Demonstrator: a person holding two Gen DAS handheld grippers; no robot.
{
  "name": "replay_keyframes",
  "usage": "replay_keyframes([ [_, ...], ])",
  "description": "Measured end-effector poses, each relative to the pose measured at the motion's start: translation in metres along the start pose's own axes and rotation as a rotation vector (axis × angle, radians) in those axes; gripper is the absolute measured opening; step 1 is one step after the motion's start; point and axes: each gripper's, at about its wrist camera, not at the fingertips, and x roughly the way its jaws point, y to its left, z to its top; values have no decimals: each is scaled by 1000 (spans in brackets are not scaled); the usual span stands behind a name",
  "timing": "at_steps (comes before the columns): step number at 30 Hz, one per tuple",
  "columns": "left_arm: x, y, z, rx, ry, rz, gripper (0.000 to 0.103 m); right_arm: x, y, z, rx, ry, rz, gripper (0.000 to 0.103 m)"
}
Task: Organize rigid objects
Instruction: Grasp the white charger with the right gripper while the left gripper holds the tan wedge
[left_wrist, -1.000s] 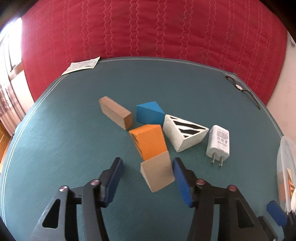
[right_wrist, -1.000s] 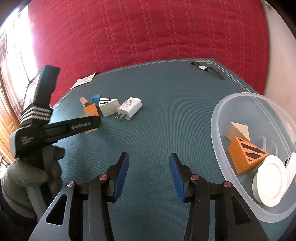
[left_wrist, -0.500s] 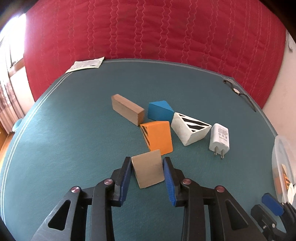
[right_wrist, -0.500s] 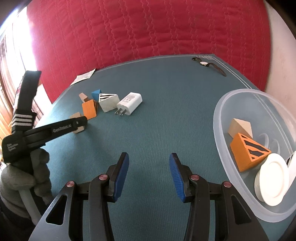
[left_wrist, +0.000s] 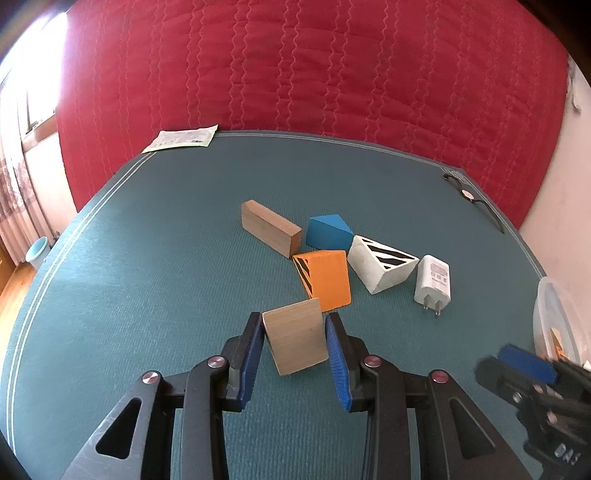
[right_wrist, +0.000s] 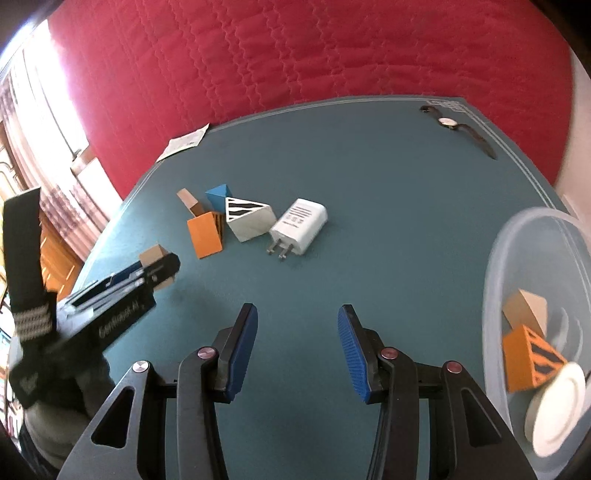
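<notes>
My left gripper (left_wrist: 294, 332) is shut on a plain tan wooden block (left_wrist: 295, 335) and holds it above the teal table (left_wrist: 147, 266). The block also shows in the right wrist view (right_wrist: 153, 254), between the left gripper's fingers. Beyond it lie an orange striped wedge (left_wrist: 327, 278), a brown wooden block (left_wrist: 269, 228), a blue wedge (left_wrist: 328, 232), a white striped wedge (left_wrist: 382, 263) and a white charger (left_wrist: 433, 282). My right gripper (right_wrist: 297, 334) is open and empty over bare table, left of the clear bowl (right_wrist: 506, 258).
The bowl holds an orange striped block (right_wrist: 532, 363), a tan wedge (right_wrist: 526, 308) and a white disc (right_wrist: 557, 410). A wristwatch (right_wrist: 456, 127) lies at the far right corner, a paper packet (left_wrist: 181, 138) at the far left edge. A red quilt (left_wrist: 295, 74) hangs behind.
My left gripper closed on the tan block, then lifted it and drew it back from the pile. The right gripper stayed open and shifted slightly.
</notes>
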Motion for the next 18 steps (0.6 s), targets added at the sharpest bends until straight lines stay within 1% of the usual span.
replay_keyframes([
  [5,-2,2,0,-4,-6,-7,36,22,0,17,-14,-2,-17,47],
  [7,-2,3,1,-10,-10,-7,36,31,-3,24,7,2,-4,47],
  [10,-2,5,1,-22,-7,-8,36,41,-3,33,13,-18,5,47],
  [14,-1,7,1,-31,-3,-9,36,55,3,45,2,-31,-8,47],
  [18,-2,9,0,-35,-3,-13,36,68,8,51,-9,-34,-42,47],
])
